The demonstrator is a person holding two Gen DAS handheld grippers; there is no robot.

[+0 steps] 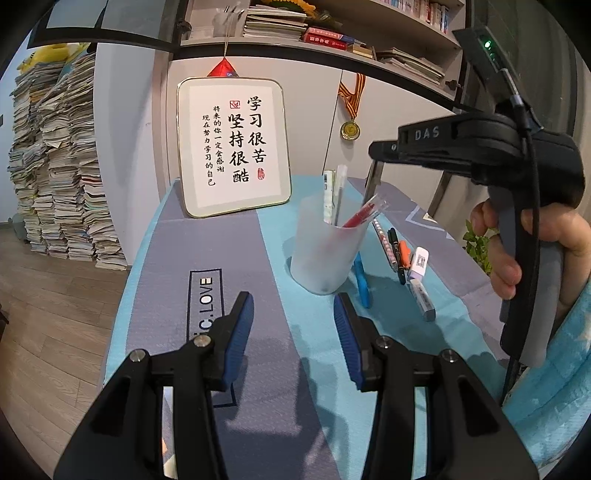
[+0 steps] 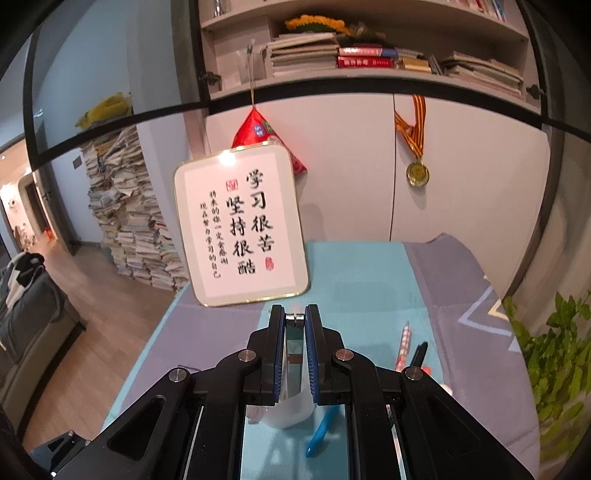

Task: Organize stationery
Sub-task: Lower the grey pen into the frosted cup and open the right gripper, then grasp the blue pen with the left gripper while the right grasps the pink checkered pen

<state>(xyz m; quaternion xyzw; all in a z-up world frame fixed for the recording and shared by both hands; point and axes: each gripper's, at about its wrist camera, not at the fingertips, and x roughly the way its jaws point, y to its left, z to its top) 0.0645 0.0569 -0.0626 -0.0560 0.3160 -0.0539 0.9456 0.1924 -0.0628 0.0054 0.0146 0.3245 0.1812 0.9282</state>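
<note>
Nearest me, my left gripper (image 1: 293,325) hangs low over the table (image 1: 258,369), its blue fingers (image 1: 240,328) apart with nothing between them. Just past them, toward 1 o'clock, stands the frosted cup (image 1: 325,254), upright on the teal stripe, with two white pens (image 1: 334,192) and a red pen (image 1: 364,214) in it. My right gripper (image 2: 295,321) is above the cup's far rim, fingers (image 2: 312,354) nearly together and clamped on the clear top end of the red pen, whose lower end is inside the cup. At 3 o'clock from the cup, loose on the table, lie a blue pen (image 1: 362,280) touching the cup's base, then a patterned pencil (image 1: 386,245), a black pen (image 1: 397,254), an orange marker (image 1: 405,254) and two erasers (image 1: 421,288). Farther, at 11 o'clock, a framed sign (image 1: 232,144) leans against the cabinet, a medal (image 1: 350,129) hangs at 12 o'clock, and shelves (image 1: 332,33) of books run above.
</note>
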